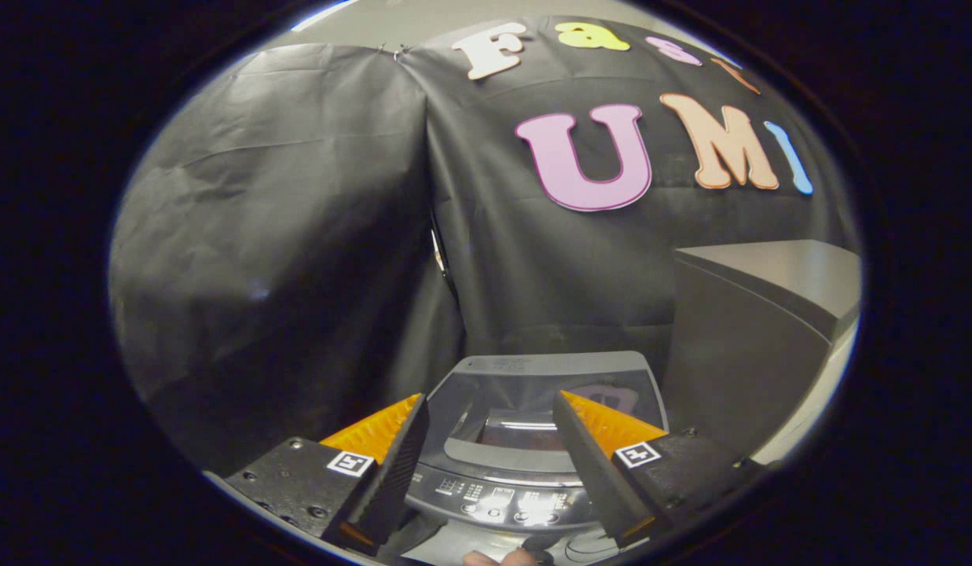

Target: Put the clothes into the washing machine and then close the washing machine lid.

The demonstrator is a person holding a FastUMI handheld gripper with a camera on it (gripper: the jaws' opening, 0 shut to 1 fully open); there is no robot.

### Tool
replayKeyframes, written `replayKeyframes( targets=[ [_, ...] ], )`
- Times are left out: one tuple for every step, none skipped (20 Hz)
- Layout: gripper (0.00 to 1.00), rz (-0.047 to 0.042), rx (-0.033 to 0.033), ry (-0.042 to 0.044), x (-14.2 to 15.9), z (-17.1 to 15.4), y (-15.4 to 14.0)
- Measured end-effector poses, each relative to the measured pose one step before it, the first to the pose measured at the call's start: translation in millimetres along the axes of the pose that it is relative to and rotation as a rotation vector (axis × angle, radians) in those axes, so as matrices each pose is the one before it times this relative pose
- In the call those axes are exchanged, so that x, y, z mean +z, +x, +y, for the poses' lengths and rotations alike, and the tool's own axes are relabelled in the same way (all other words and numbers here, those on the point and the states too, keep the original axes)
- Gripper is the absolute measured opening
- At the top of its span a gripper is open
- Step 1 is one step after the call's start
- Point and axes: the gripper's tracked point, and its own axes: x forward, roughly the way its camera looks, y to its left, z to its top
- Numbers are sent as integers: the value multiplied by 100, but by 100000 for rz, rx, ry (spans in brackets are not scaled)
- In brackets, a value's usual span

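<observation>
A small grey top-loading washing machine (548, 365) stands below me against the black cloth wall. Its glass-windowed lid (533, 417) lies flat over the tub, and light glints off the window. The control panel (501, 499) with its row of buttons faces me at the near edge. My gripper (489, 401) hovers above the machine, open, with nothing between its black and orange fingers (391, 464). Seen from here, the lid and the panel lie in the gap between the fingers.
A tall grey cabinet (753, 330) stands close to the machine's right side. Black cloth hangs behind and to the left. A person's fingertip (497, 559) shows just below the panel, next to a thin cable (588, 546).
</observation>
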Motion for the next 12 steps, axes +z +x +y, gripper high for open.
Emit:
replayKeyframes(
  targets=[
    [96, -924, -77, 463, -165, -87, -1126],
    [96, -936, -353, 438, -80, -248, -982],
    [96, -1065, -195, 242, 53, -223, -1194],
    [96, -1511, -609, 479, 282, -347, -987],
    [96, -227, -32, 741, -103, -371, -997],
    [96, 264, -388, 1278, -278, -385, -1057],
    [96, -608, 247, 1936, -82, -278, -1002],
    [96, -949, 119, 1775, 227, -229, -1015],
    [96, -393, -514, 518, 30, -438, -939],
    [95, -396, -384, 48, -100, -404, -1051],
    [95, -663, -474, -176, -34, -194, -997],
    [96, -674, -128, -144, 5, -135, -893]
  ],
)
